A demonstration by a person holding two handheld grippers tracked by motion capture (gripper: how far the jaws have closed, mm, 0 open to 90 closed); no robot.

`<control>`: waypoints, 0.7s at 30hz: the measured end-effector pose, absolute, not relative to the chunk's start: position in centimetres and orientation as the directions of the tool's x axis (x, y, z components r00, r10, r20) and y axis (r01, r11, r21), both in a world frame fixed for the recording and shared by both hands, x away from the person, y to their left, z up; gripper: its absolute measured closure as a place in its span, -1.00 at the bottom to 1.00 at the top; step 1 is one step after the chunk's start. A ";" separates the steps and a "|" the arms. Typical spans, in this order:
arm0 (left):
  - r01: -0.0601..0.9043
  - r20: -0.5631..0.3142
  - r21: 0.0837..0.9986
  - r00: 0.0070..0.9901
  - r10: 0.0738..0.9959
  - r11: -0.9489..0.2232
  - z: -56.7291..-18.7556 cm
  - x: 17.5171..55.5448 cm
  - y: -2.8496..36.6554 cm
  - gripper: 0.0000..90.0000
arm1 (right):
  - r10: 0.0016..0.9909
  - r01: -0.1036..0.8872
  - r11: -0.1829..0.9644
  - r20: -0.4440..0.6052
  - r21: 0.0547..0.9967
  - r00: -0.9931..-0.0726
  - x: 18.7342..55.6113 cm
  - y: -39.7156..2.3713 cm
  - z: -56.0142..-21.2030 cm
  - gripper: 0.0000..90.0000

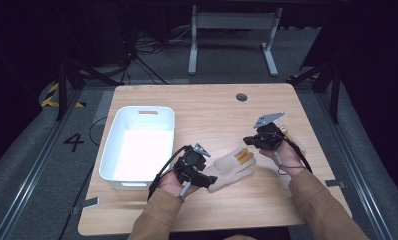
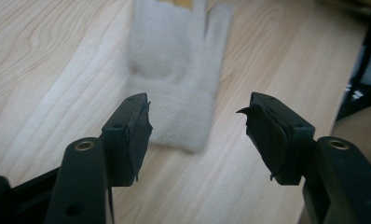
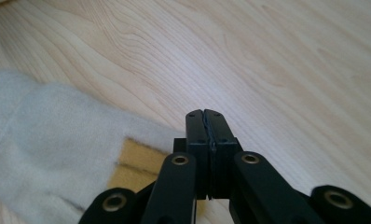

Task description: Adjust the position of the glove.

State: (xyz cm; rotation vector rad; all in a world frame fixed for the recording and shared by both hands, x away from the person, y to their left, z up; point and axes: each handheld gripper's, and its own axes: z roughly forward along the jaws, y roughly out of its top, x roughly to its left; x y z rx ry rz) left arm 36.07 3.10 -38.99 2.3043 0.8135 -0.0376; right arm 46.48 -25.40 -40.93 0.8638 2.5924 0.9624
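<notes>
Left tongs (image 1: pixel 205 181) sit at the lower middle of the high view, jaws spread apart with nothing between the pads; in the left gripper view the glove's cuff lies just beyond them, untouched. Right tongs (image 1: pixel 248 140) are right of centre in the high view, jaws pressed flat together on nothing; in the right gripper view they hang just beside the glove's yellow-tipped fingers.

A pale knitted glove (image 1: pixel 231 167) lies flat near the middle of the surface, between the two tongs, cuff toward the left tongs and fingers toward the upper right of the frame. A white bin (image 1: pixel 110 153) stands at the left part of the surface, well apart from the glove, with a handle slot in its far wall.

Light wood, the surface (image 1: pixel 207 107) has rounded corners and a small dark round cap (image 1: pixel 241 97) near its far edge. Around it lies grey carpeted floor (image 1: pixel 17 165), marked with a "4" (image 1: pixel 74 142) at the left of the frame and yellow-black tape (image 1: pixel 51 95) at the upper left. Beyond, in a dark room, stand the grey legs of another table (image 1: pixel 232 42) and loose cables (image 1: pixel 137 55).
</notes>
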 end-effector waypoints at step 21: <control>0.546 -0.215 0.545 0.824 0.524 -0.636 -39.8 35.8 2.0 -0.16 | 0.599 0.484 0.648 -0.001 0.588 -0.801 47.1 -23.4 -43.7 0.98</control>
